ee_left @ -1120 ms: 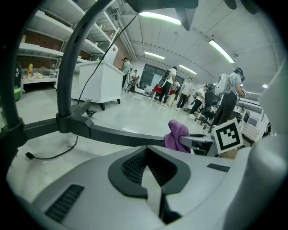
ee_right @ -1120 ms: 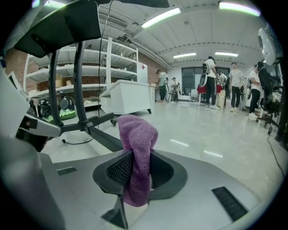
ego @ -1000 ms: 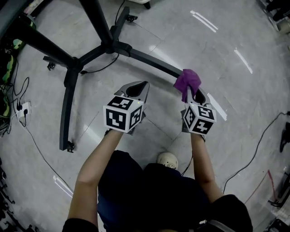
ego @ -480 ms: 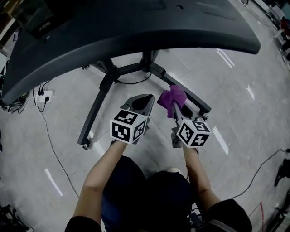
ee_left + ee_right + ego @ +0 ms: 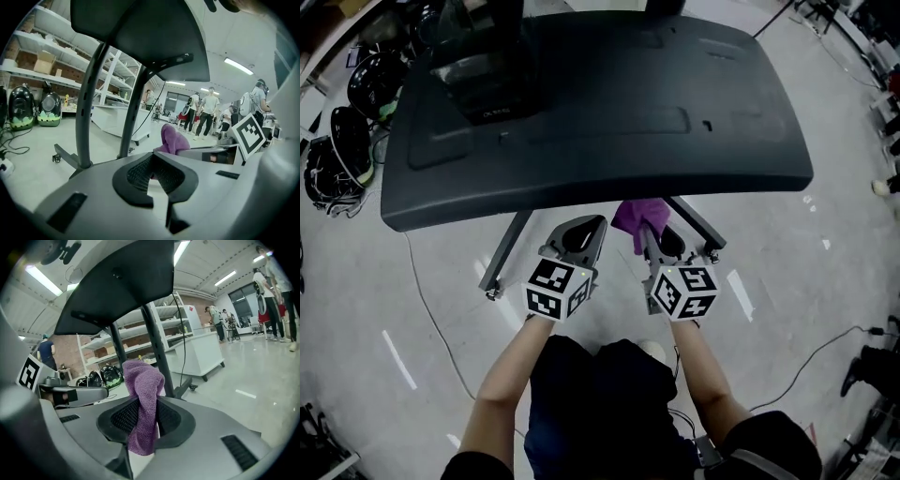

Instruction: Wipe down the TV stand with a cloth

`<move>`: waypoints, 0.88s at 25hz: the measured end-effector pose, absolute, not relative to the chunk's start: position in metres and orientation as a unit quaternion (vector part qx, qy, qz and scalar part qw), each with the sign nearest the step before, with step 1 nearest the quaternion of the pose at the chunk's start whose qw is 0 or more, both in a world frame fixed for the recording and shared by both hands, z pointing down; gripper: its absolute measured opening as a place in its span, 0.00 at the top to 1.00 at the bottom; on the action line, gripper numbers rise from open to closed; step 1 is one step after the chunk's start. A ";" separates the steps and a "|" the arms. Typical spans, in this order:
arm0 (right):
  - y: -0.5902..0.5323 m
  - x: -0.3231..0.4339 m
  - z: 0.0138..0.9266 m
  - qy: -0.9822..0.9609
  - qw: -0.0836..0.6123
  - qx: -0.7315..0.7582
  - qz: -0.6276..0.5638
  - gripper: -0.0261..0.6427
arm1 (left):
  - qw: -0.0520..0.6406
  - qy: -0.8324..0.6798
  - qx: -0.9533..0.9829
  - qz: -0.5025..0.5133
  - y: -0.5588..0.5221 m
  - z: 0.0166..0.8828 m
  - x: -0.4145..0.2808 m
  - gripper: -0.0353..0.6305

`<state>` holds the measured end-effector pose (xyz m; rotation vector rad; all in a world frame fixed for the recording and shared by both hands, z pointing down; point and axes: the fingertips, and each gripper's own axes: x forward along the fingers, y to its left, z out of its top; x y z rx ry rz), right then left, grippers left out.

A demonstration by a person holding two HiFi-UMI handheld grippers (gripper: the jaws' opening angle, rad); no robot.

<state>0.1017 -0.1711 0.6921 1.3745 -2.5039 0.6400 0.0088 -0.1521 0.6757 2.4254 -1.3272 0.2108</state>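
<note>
Right gripper (image 5: 146, 422): fingers clenched on purple cloth (image 5: 143, 391), held just below the TV's (image 5: 600, 103) lower edge, near a TV stand (image 5: 508, 246) leg. Left gripper (image 5: 157, 176): fingers closed together, nothing grasped.

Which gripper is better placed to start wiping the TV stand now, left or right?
Right. The right gripper is shut on the purple cloth, near the stand's leg; the left gripper is shut and empty.

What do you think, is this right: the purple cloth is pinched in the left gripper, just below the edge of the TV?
Not quite: the purple cloth is pinched in the right gripper, not the left, just below the edge of the TV. The right gripper view shows it.
</note>
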 end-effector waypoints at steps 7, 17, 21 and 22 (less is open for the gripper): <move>-0.129 0.094 0.608 -0.854 0.139 0.452 0.219 0.81 | 0.192 -0.441 0.875 0.058 -0.111 0.589 0.012 0.94; -0.041 0.102 0.435 -0.842 0.181 0.452 0.232 0.81 | 0.250 -0.495 0.831 0.040 -0.048 0.420 -0.003 0.94; -0.014 0.104 0.363 -0.843 0.181 0.445 0.243 0.81 | 0.258 -0.495 0.829 0.040 -0.026 0.347 0.004 0.94; -0.010 0.105 0.347 -0.843 0.180 0.444 0.245 0.81 | 0.252 -0.495 0.831 0.042 -0.021 0.330 0.006 0.94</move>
